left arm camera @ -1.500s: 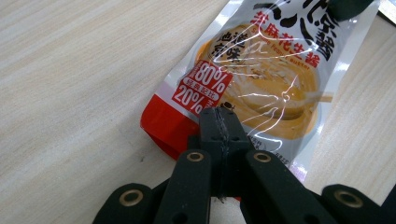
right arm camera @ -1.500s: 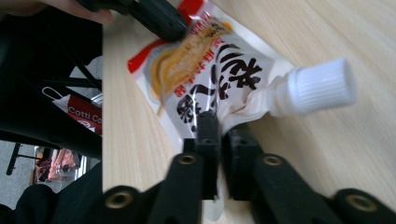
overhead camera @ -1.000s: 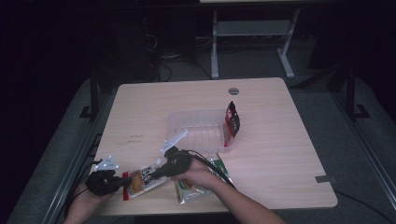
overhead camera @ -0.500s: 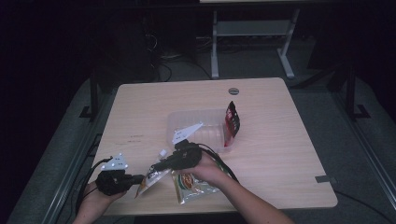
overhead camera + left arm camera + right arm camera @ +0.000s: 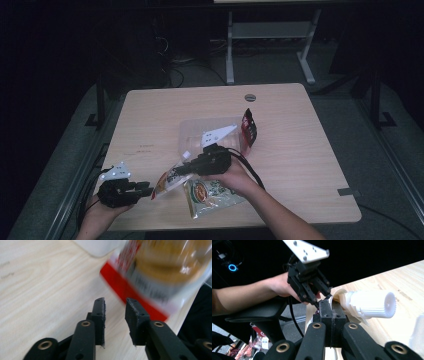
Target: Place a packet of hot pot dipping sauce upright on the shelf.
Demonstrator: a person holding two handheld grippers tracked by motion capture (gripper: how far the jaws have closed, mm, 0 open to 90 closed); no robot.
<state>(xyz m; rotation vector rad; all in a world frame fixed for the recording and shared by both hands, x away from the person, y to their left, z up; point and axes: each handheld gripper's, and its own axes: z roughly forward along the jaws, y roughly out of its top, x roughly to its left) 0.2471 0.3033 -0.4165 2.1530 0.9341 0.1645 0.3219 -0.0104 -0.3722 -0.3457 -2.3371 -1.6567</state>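
Plastic, clear and shiny, is the pouch (image 5: pixel 169 181) that your right gripper (image 5: pixel 184 169) holds. In the high view the pouch hangs just above the near edge of the bench (image 5: pixel 150 110), between your two hands. You grip it by its top edge, so its body is free to travel. Your left gripper (image 5: pixel 145 189) sits just beside it, pointing at it but not holding it. A green packet (image 5: pixel 212 194) lies flat under your right hand, and a red packet (image 5: pixel 248 127) leans at the side of a clear tray (image 5: pixel 192 131), which looks like the place to collect them.

In the left gripper view the fingers (image 5: pixel 100 315) have just been opening; they stand partly apart with nothing between them. The pouch (image 5: pixel 160 270) is blurred in front; its red band has white letters that I cannot read.

In the right gripper view the fingers (image 5: pixel 325 312) are pressed together on the pouch edge, next to a white ribbed cap (image 5: pixel 374 304). The left gripper (image 5: pixel 319 296) waits close behind.
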